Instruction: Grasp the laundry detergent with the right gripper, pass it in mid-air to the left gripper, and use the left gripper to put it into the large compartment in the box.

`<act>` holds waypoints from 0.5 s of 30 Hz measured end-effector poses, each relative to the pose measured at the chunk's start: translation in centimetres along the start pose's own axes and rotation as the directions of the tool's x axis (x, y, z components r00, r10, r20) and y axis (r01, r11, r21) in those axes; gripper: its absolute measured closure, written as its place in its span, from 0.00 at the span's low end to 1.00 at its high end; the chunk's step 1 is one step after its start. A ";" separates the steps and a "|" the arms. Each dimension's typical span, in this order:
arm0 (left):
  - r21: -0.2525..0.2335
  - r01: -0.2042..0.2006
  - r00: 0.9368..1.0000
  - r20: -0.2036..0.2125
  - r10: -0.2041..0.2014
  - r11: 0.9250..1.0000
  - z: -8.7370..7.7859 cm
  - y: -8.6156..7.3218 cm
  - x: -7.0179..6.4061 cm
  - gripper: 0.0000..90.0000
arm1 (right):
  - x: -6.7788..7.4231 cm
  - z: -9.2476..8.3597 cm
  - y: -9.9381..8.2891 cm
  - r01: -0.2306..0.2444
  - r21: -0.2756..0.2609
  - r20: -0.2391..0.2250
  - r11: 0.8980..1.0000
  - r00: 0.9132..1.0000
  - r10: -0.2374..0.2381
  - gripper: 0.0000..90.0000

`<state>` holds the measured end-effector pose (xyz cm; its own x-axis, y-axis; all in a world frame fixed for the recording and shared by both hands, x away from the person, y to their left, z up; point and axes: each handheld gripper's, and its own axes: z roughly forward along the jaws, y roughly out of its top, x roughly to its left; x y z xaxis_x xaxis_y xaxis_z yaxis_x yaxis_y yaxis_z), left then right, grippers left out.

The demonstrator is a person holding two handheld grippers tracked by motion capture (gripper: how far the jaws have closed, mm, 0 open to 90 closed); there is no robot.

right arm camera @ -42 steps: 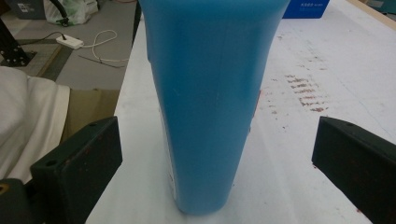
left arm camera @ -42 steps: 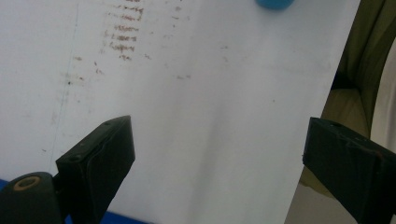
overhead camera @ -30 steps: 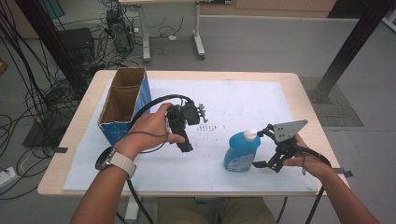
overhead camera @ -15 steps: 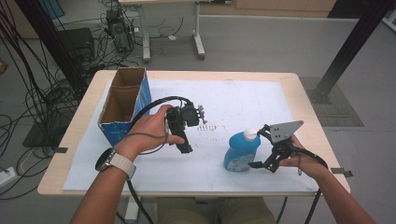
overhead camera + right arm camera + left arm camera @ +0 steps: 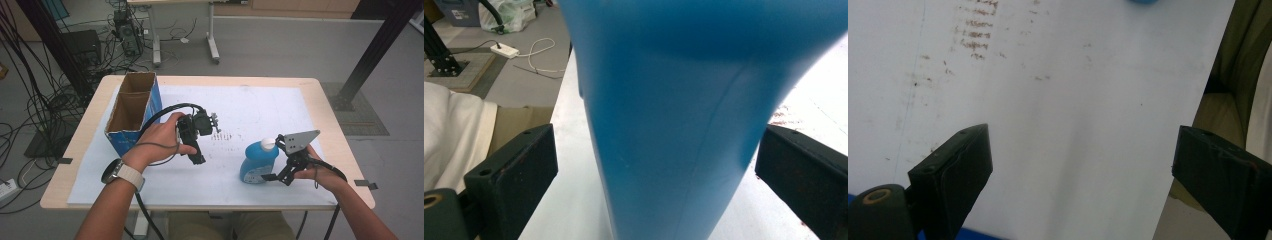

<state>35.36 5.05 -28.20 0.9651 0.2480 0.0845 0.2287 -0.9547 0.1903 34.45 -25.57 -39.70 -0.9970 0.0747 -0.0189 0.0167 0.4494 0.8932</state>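
Two grippers show from above, the left gripper (image 5: 196, 150) idle mid-table beside the cardboard box (image 5: 131, 112), the right gripper (image 5: 272, 175) reaching the blue bottle (image 5: 257, 161) near the table's front edge; its own view shows wide jaws flanking, not yet pinching, apparently ready to grasp, while the left's gape over bare paper (image 5: 1058, 100).

Bottle (image 5: 674, 115) top cropped (right gripper view).

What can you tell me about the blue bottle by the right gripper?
The blue bottle looks like glossy plastic, with a broad body narrowing to a white cap. It stands upright on the white sheet, near the table's front right. The right gripper has a jaw on either side of its lower body; a gap shows beside each, so it is not yet clamped.
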 end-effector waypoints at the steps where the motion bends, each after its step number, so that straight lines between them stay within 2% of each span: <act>1: -0.001 0.001 1.000 0.000 -0.001 1.000 0.0 0.0 0.0 0.11 | 0.0 0.0 0.0 0.000 -0.001 0.000 1.000 1.000 0.000 0.04; 15: -0.002 0.002 1.000 0.000 -0.002 1.000 0.1 -0.1 0.0 0.11 | 0.1 0.9 -0.1 -0.005 -0.032 -0.002 0.999 1.000 0.005 0.09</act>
<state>35.36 5.10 -28.27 0.9646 0.2496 0.0845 0.2301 -0.9541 0.1920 34.38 -24.79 -40.19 -0.9971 0.0749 -0.0134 0.0194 0.4208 0.9070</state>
